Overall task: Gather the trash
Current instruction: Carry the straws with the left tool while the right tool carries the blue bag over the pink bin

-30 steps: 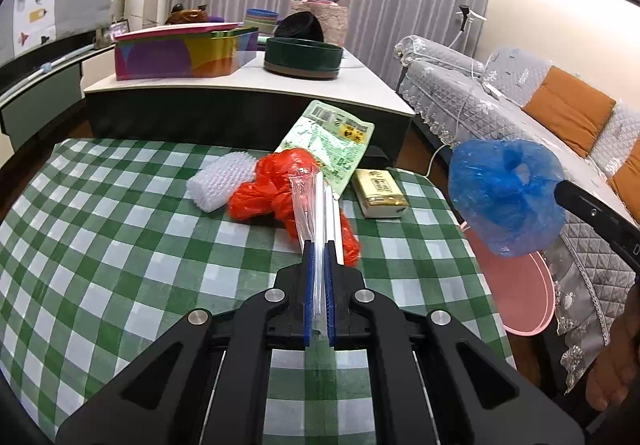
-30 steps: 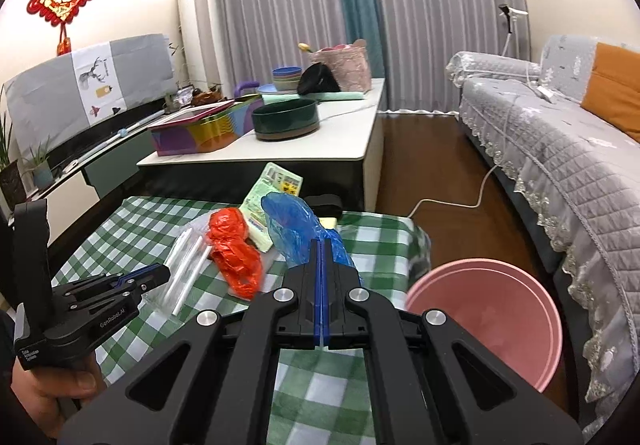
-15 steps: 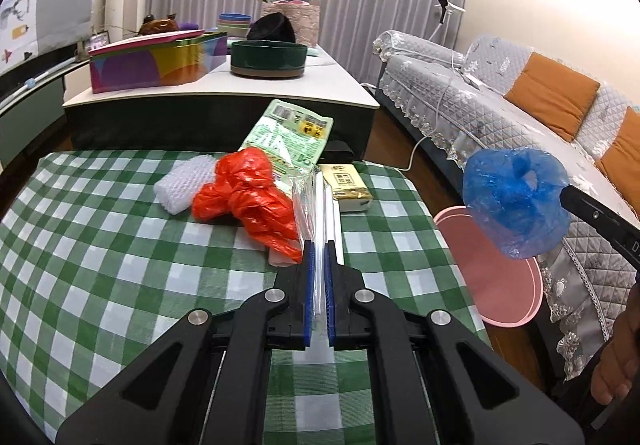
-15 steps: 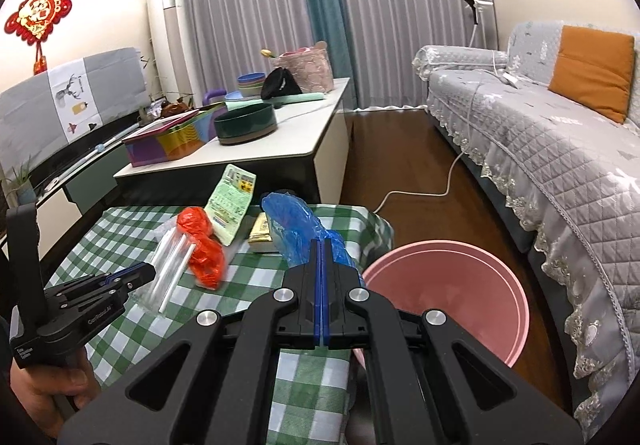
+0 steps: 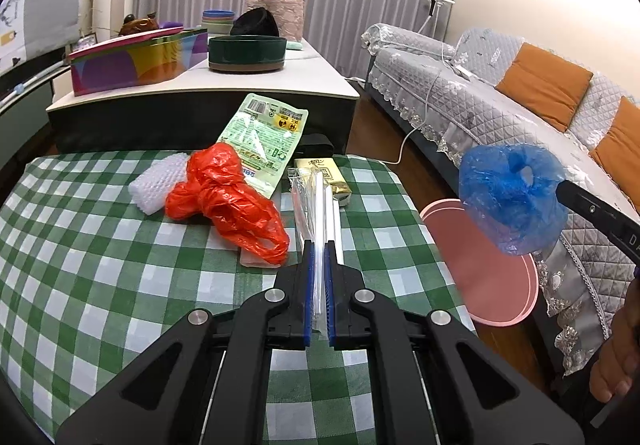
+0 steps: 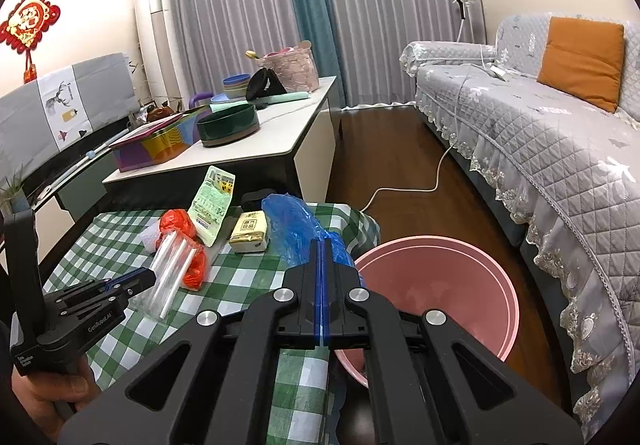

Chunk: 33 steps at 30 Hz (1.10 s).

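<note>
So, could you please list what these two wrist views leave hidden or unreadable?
- Pink bin: near rim and floor hidden by the right gripper in the right wrist view; the blue bag covers part in the left wrist view.
- Black item behind the green packet: mostly hidden in both views.
- Print on the gold box: too small.
- White foam net: partly behind the red bag.

Grey pleated curtains [image 6: 240, 5] with a teal panel [image 6: 308, 5] across the back wall. Quilted grey sofa [image 6: 560, 149] with orange cushions [image 6: 580, 61] at right, over dark wood floor [image 6: 384, 153]. White low table [image 5: 248, 79] mid-room, red knot ornament [image 6: 28, 19] on the cream wall.
</note>
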Each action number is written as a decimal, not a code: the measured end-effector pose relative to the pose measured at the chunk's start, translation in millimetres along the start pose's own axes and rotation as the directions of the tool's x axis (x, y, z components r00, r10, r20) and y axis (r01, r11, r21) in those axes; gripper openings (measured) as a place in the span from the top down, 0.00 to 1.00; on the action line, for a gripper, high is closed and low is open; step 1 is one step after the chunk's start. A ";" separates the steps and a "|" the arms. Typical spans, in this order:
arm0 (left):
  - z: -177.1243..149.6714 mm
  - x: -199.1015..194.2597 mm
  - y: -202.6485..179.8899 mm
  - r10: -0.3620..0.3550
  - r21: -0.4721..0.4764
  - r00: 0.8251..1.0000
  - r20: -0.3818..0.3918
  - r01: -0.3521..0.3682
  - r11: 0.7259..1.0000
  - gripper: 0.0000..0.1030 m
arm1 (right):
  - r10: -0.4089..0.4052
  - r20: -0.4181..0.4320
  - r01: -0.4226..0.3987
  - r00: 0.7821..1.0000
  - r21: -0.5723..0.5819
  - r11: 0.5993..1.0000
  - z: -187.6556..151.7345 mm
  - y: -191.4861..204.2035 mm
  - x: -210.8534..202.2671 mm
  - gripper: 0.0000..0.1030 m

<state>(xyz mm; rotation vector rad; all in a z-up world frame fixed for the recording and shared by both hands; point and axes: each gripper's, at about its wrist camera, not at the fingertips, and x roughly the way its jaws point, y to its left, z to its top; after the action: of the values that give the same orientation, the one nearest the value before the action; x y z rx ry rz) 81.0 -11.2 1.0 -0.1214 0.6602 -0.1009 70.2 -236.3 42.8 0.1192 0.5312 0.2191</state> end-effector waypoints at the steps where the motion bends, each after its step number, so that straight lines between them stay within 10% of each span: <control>1: 0.0 0.7 -0.2 -0.001 0.000 1.000 -0.001 0.001 1.000 0.95 | 0.000 0.000 0.000 1.000 0.001 1.000 -0.1 -0.8 0.3 1.00; 33: 0.3 22.7 -43.4 -0.058 0.049 0.998 -0.027 0.059 0.997 0.95 | -0.078 0.021 0.077 0.997 0.052 0.996 4.4 -37.7 -3.7 1.00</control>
<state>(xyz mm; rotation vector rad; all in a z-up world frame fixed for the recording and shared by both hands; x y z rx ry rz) 96.7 -57.1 -6.2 -0.0912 0.6790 -0.1752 75.9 -274.0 42.0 0.1509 0.5179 0.1285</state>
